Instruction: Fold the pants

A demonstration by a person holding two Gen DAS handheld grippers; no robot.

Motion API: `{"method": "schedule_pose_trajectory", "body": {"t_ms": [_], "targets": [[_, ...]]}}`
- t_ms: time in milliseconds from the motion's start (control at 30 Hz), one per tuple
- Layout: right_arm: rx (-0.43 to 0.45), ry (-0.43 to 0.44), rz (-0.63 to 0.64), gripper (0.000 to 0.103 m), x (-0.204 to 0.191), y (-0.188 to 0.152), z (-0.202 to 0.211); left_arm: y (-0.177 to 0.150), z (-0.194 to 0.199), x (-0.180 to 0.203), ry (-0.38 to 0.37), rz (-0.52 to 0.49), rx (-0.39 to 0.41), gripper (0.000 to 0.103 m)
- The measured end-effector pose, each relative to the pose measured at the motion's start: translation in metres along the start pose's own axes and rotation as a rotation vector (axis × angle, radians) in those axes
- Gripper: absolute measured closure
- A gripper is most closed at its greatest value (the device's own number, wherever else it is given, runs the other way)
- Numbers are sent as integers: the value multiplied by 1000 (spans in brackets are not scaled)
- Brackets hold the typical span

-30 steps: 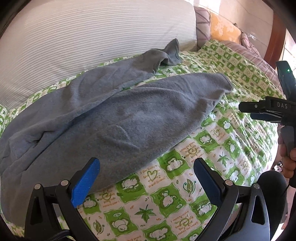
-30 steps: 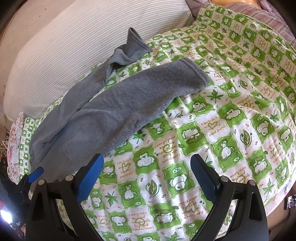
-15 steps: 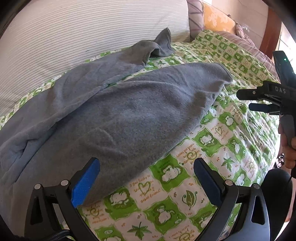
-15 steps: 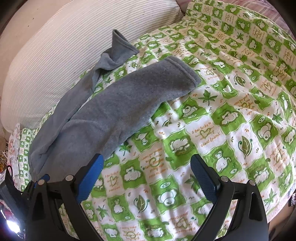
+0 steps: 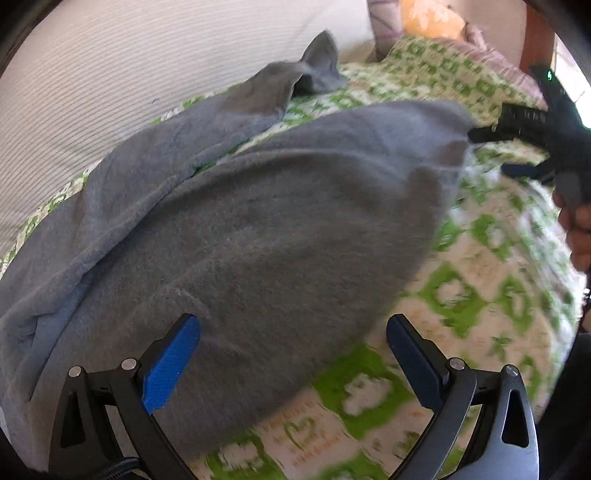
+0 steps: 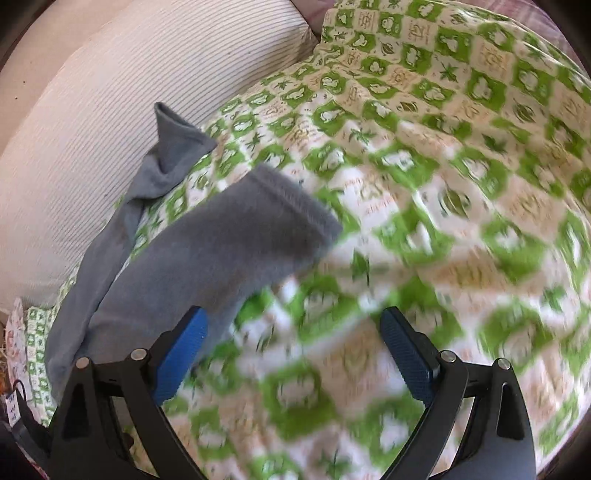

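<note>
Grey fleece pants (image 5: 258,229) lie spread on a green and white patterned bedspread (image 5: 480,295). One leg runs toward the near right, the other toward the back with its cuff (image 5: 317,62) turned up. My left gripper (image 5: 291,350) is open over the near leg's lower edge. My right gripper (image 6: 295,343) is open and empty, with the near leg's cuff (image 6: 291,210) ahead of it to the left. The right gripper also shows in the left wrist view (image 5: 517,144), close beside that cuff; whether they touch is unclear.
A large white striped pillow (image 5: 147,74) lies along the back of the bed behind the pants. Purple and orange cushions (image 5: 432,18) sit at the far right corner. The bedspread (image 6: 461,184) stretches to the right of the pants.
Both grippers have moved closer to the pants. The left one now reaches over the near leg's edge. The right one has neared the near leg's cuff. Both stay open.
</note>
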State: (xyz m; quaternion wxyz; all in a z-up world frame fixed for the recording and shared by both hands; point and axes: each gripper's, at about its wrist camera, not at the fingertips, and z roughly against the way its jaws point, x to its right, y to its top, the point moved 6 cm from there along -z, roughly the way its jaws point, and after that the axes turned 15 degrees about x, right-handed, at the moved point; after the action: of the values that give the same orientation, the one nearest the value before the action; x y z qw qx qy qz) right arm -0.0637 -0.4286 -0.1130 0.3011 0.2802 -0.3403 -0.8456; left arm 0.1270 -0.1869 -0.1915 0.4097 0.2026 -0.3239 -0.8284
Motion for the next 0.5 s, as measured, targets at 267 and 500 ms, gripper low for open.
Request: {"method": "schedule_pose_trajectory", "body": {"t_ms": [267,500], "targets": [[71,-31,1,44,4,30,-31,3,-17,0,-49,-1,-19,26],[127,64,-161,92,29,35,5,20,14,15,-143,-33,-13,100]]}}
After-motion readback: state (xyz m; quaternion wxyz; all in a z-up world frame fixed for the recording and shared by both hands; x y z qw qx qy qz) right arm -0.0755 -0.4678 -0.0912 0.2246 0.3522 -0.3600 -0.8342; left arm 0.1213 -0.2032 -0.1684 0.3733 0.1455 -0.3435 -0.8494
